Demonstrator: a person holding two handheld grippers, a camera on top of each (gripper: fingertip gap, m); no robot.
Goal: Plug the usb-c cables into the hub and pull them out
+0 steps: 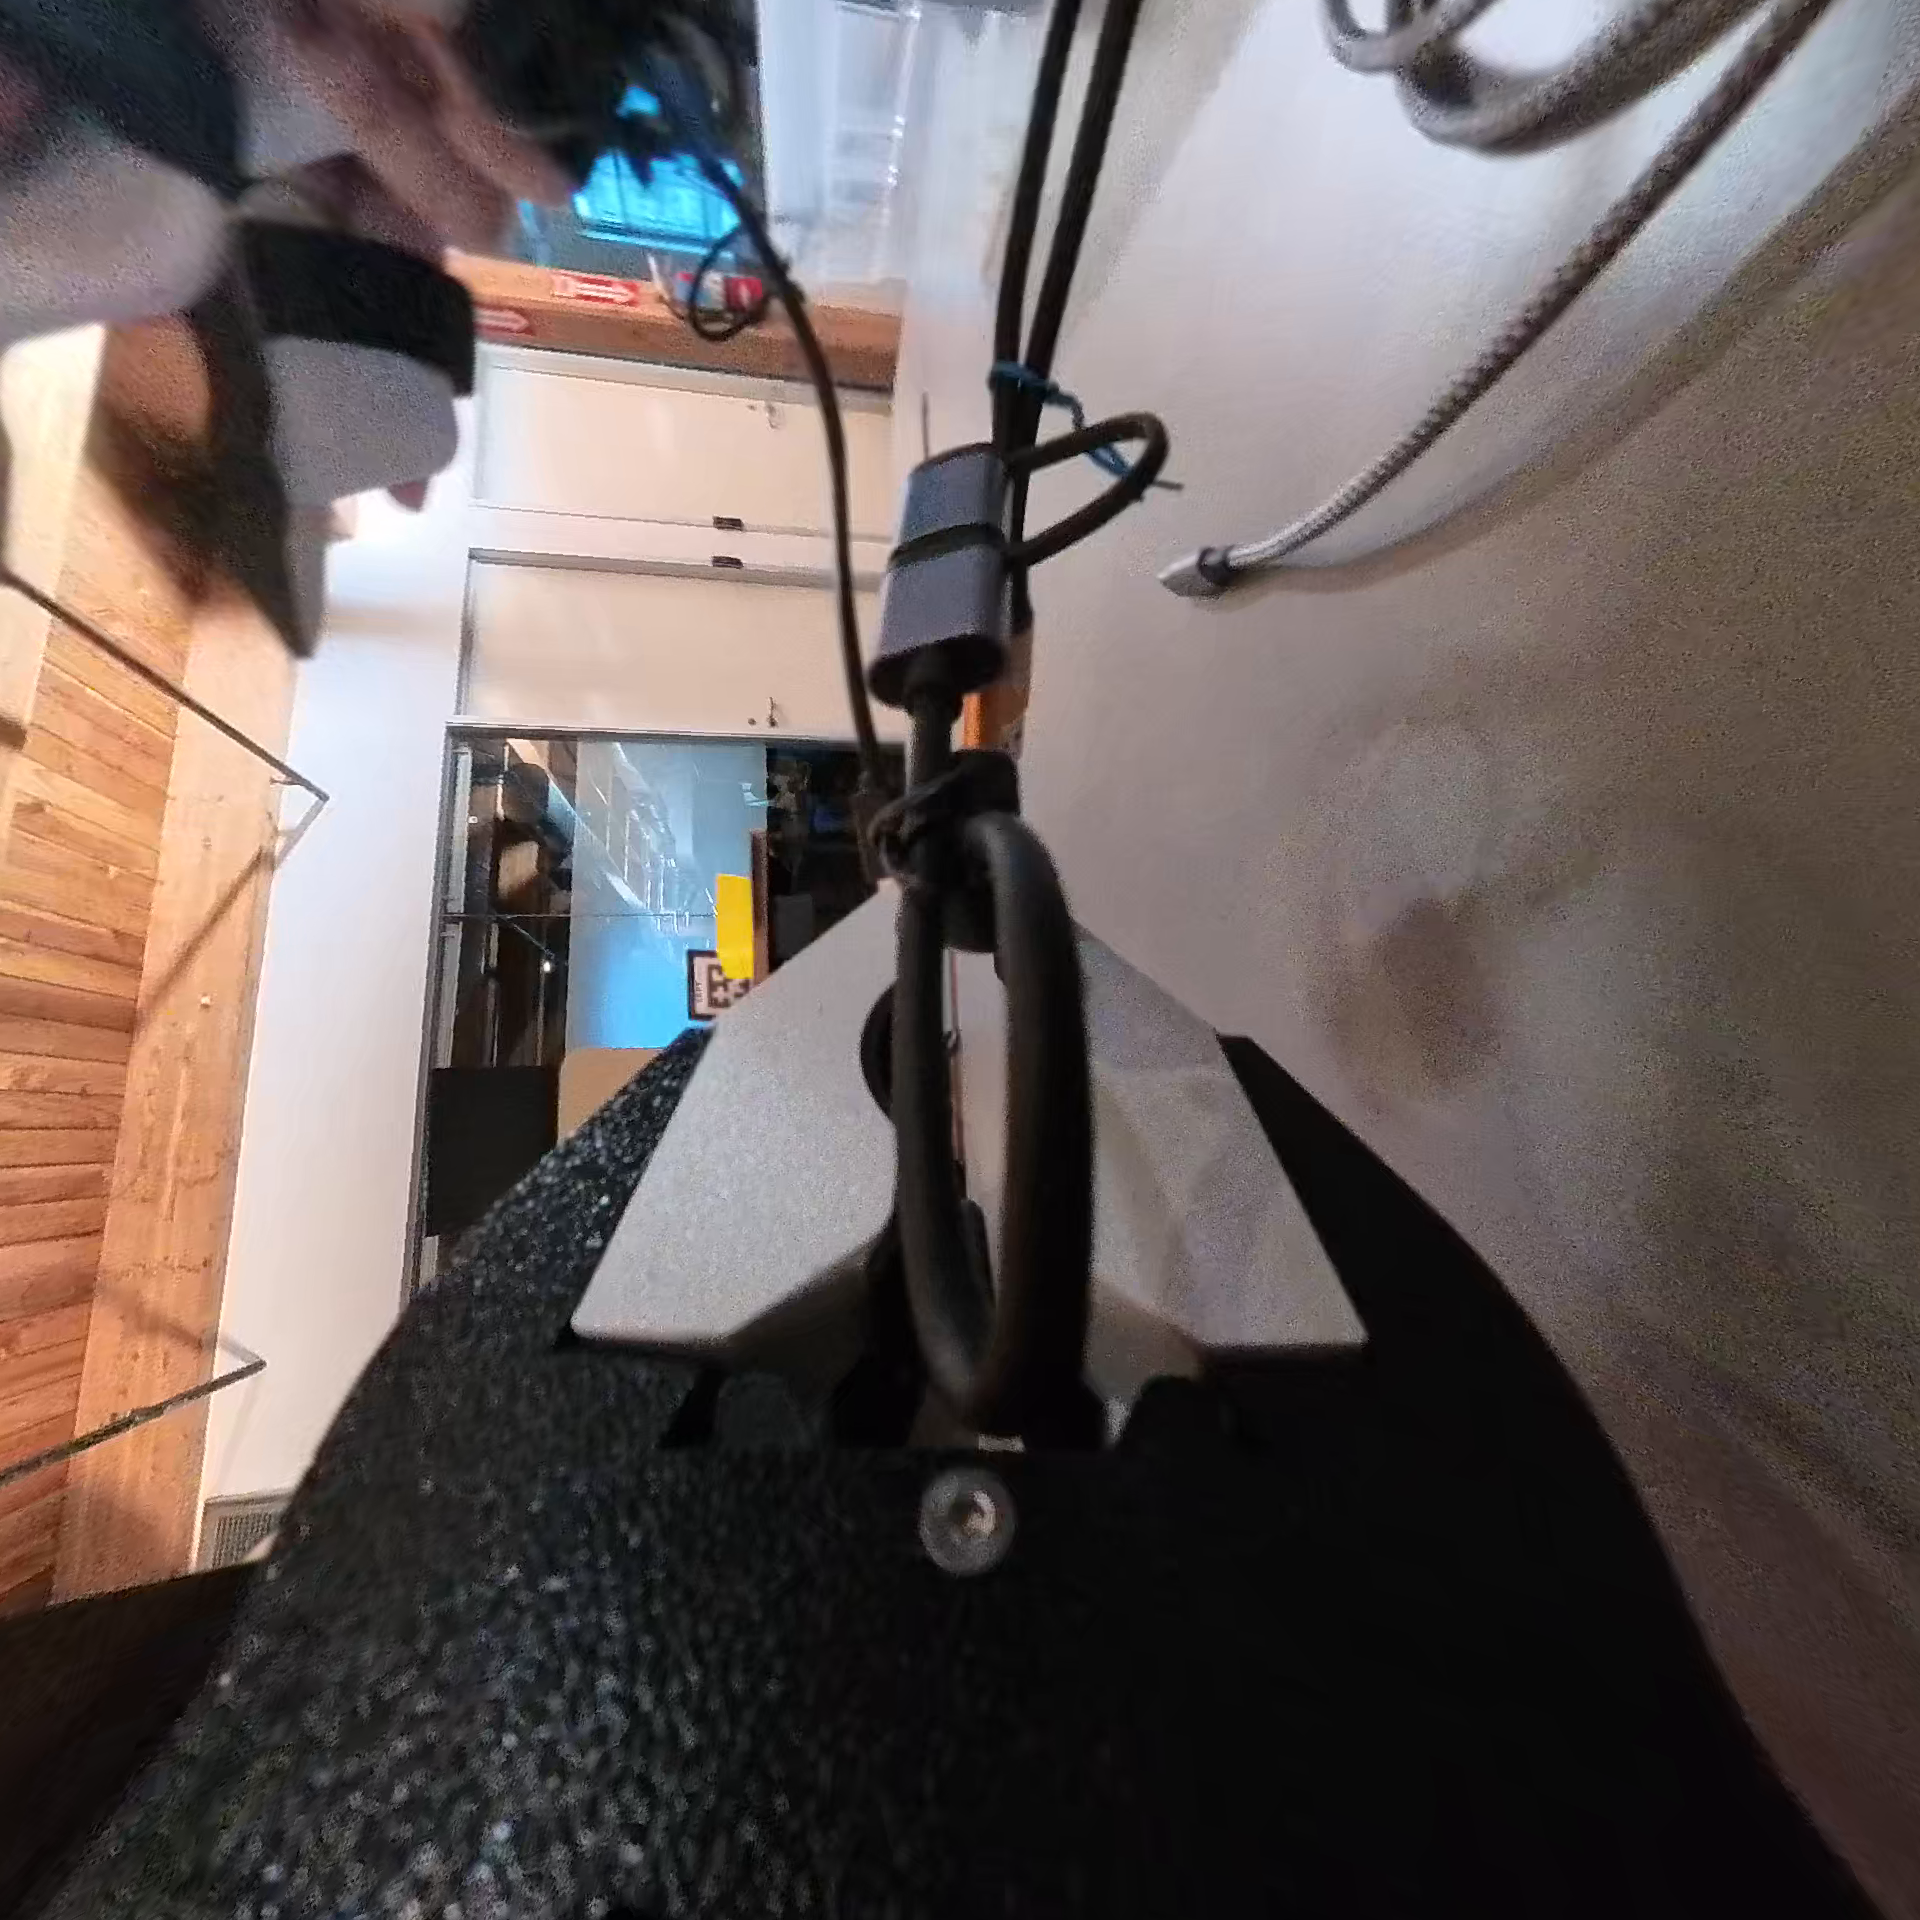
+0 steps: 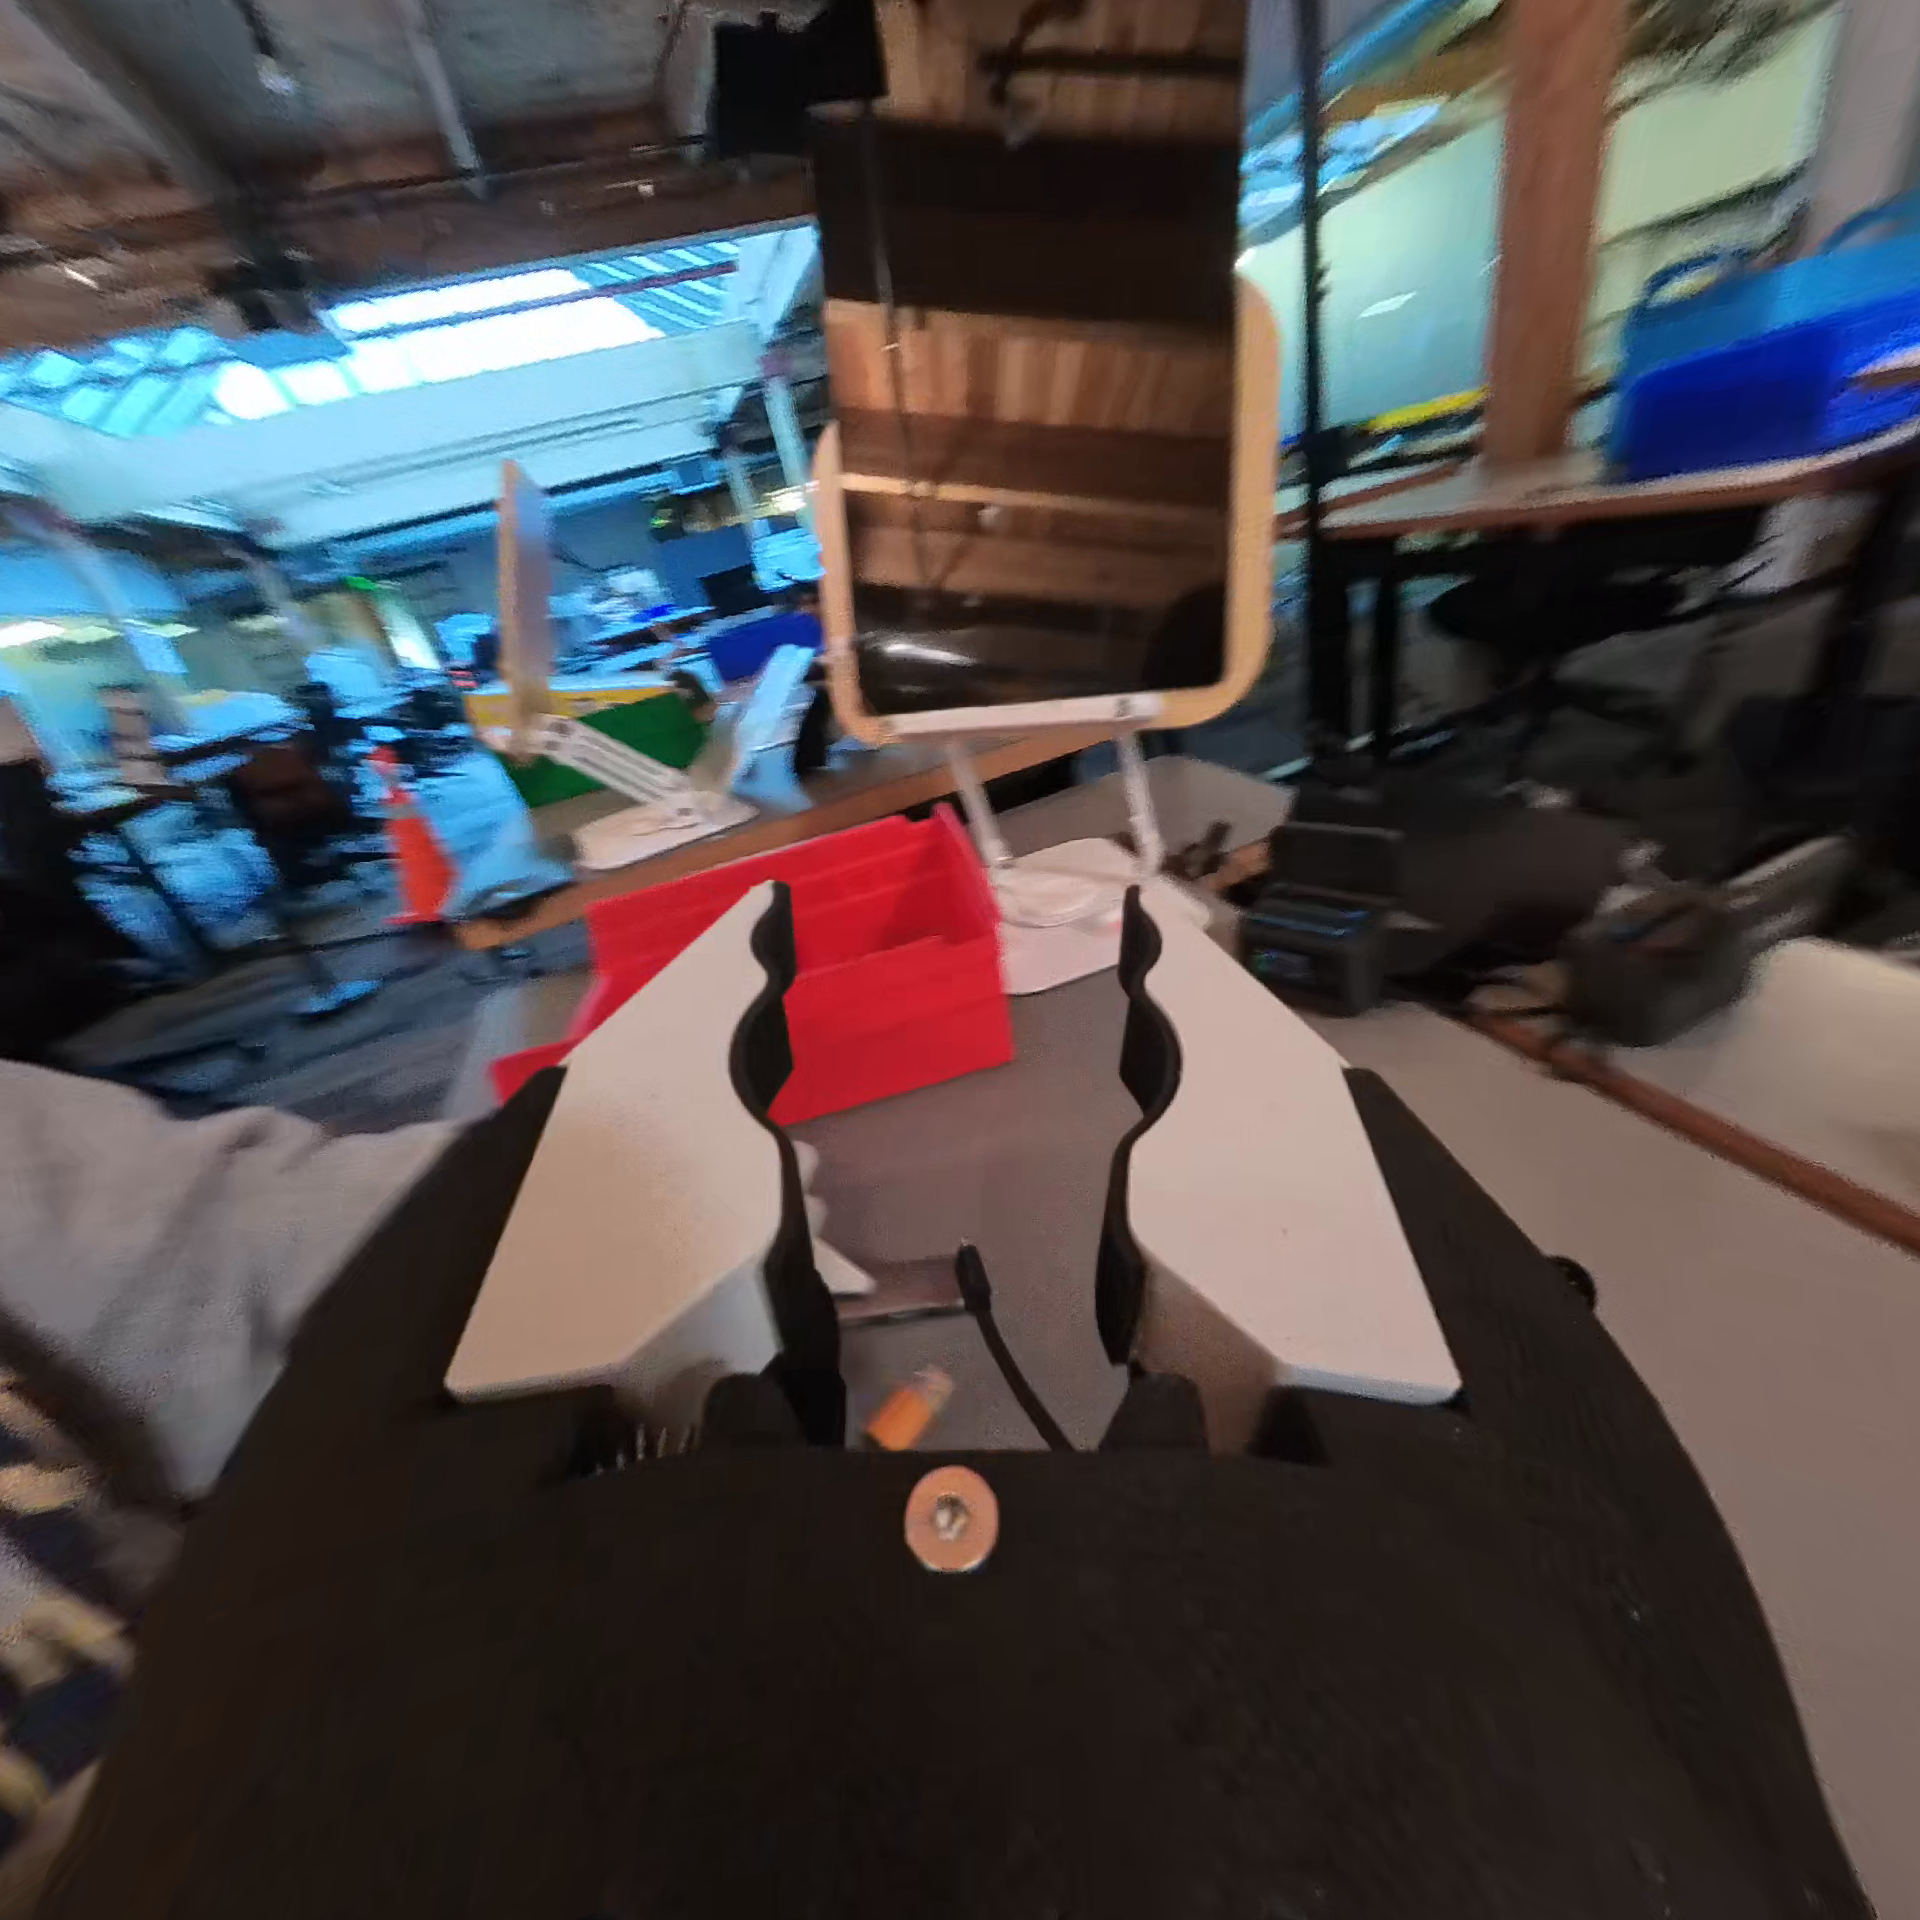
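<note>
Black cable (image 1: pixel 987 1122) loops between my left gripper (image 1: pixel 971 935) fingers, which are clamped on it; the contact is hidden behind the loop. Grey hub (image 1: pixel 940 566) hangs just past the tips, long axis running away from me, cords on both ends. Right gripper (image 2: pixel 951 935) is blurred, lifted over the table (image 2: pixel 1558 1195), jaws apart & empty. Braided cable (image 1: pixel 1455 416) lies loose nearby.
</note>
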